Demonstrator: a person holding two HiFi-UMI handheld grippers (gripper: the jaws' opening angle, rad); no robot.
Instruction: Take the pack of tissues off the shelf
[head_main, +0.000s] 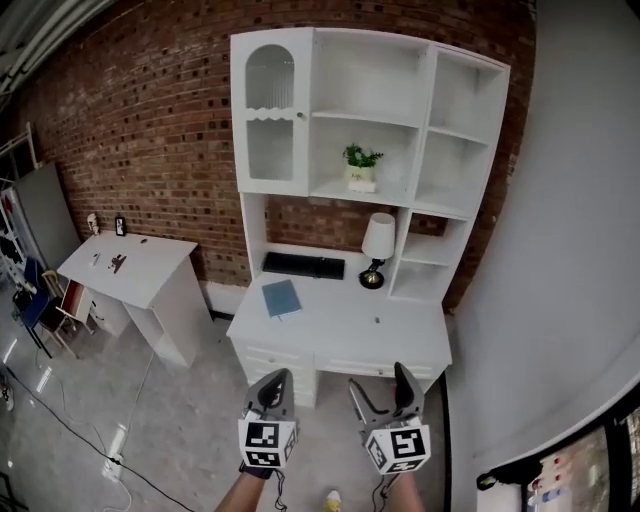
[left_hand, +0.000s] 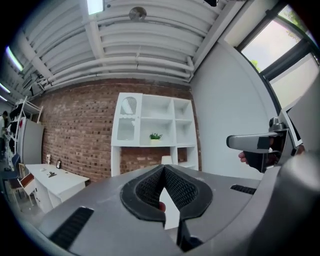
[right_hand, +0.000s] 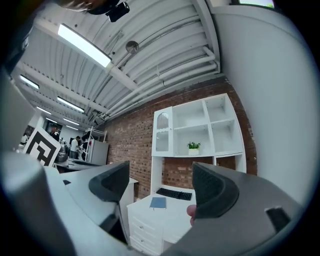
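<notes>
A white desk (head_main: 340, 330) with a shelf unit (head_main: 370, 120) stands against the brick wall. On the middle shelf a small green plant (head_main: 361, 157) in a pale pot rests on a flat white thing (head_main: 361, 186); it is too small to tell whether this is the pack of tissues. Both grippers hang in front of the desk, well short of it. My left gripper (head_main: 277, 377) (left_hand: 163, 169) has its jaws together with nothing in them. My right gripper (head_main: 378, 380) (right_hand: 160, 185) is open and empty. The plant (right_hand: 193, 145) also shows in the right gripper view.
The desktop holds a white lamp (head_main: 377, 245), a black keyboard (head_main: 303, 265) and a blue notebook (head_main: 281, 297). A second white table (head_main: 130, 265) stands to the left, with chairs beyond it. A grey wall (head_main: 570, 250) runs close along the right. Cables lie on the floor (head_main: 90, 440).
</notes>
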